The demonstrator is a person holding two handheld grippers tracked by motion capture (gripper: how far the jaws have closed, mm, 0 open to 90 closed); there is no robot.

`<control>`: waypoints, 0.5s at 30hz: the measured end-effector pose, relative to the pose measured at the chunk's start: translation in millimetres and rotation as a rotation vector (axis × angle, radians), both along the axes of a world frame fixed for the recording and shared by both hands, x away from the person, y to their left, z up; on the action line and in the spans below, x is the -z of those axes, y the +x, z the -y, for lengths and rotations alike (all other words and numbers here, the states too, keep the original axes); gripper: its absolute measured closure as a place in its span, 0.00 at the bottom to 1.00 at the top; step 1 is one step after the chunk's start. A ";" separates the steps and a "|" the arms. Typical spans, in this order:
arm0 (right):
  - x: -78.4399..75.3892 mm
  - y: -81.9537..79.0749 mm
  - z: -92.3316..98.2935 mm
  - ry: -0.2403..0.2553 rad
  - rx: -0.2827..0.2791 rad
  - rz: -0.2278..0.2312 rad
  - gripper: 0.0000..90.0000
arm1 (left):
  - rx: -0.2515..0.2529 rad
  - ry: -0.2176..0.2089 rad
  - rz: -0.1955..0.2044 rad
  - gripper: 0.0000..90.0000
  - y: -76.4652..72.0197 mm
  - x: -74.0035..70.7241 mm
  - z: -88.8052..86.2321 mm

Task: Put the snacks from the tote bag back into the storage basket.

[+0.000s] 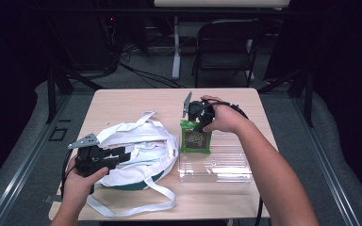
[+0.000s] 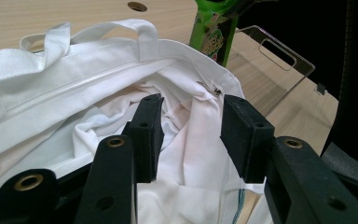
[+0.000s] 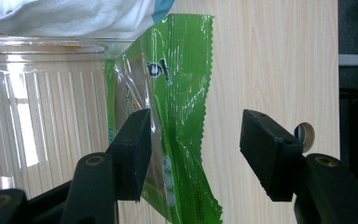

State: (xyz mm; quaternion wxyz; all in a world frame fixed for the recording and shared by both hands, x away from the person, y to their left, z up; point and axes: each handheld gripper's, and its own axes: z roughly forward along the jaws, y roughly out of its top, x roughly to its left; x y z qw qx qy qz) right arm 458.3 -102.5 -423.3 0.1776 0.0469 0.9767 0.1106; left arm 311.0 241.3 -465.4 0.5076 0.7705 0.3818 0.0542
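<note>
Your right gripper (image 3: 193, 156) stands with jaws wide apart around the top edge of the green snack packet (image 3: 177, 107); the pads do not press it, so I judge it released or not yet gripped. The packet stands at the far end of the clear tray (image 1: 217, 165). Your left gripper (image 2: 191, 135) holds its jaws apart over the white cloth bag (image 2: 74, 102), apparently keeping the mouth open to receive the packet. Wooden table (image 1: 136, 101); dark room, folding chair (image 1: 226, 42) beyond.
</note>
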 end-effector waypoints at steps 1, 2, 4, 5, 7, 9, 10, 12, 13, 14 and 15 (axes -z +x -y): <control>-0.3 -0.4 -0.1 0.000 0.000 -0.001 0.48 | 0.000 -0.001 0.000 0.65 -0.1 0.0 -0.1; -0.8 -0.7 -0.1 -0.001 -0.001 -0.001 0.48 | 0.000 -0.001 0.000 0.65 -0.1 0.0 -0.1; -2.6 -1.6 0.4 0.003 0.002 0.003 0.48 | 0.000 -0.001 0.000 0.64 -0.1 -0.2 -0.6; -4.2 -1.8 0.7 -0.003 0.000 0.003 0.48 | 0.001 -0.001 -0.001 0.64 0.1 -0.2 -0.8; -7.1 -2.7 2.2 0.008 0.002 0.003 0.48 | 0.000 -0.002 -0.003 0.64 0.1 0.0 -0.8; -9.3 -3.8 4.2 0.020 0.007 0.003 0.48 | -0.004 -0.002 -0.001 0.64 0.2 0.3 -0.4; -10.2 -4.2 5.3 0.019 0.007 0.003 0.48 | -0.005 -0.001 -0.001 0.64 0.1 0.3 -0.2; -11.3 -5.3 7.5 0.021 0.010 0.000 0.48 | -0.005 -0.001 -0.001 0.64 0.2 0.2 0.1; -12.4 -5.9 8.8 0.019 0.013 -0.001 0.48 | -0.004 -0.001 0.000 0.64 0.2 0.2 0.2; -12.6 -6.3 9.6 0.023 0.014 -0.003 0.48 | -0.003 0.001 0.000 0.64 0.3 0.2 0.2; -13.2 -6.9 10.5 0.026 0.018 -0.003 0.48 | -0.003 0.002 -0.001 0.64 0.5 0.4 0.2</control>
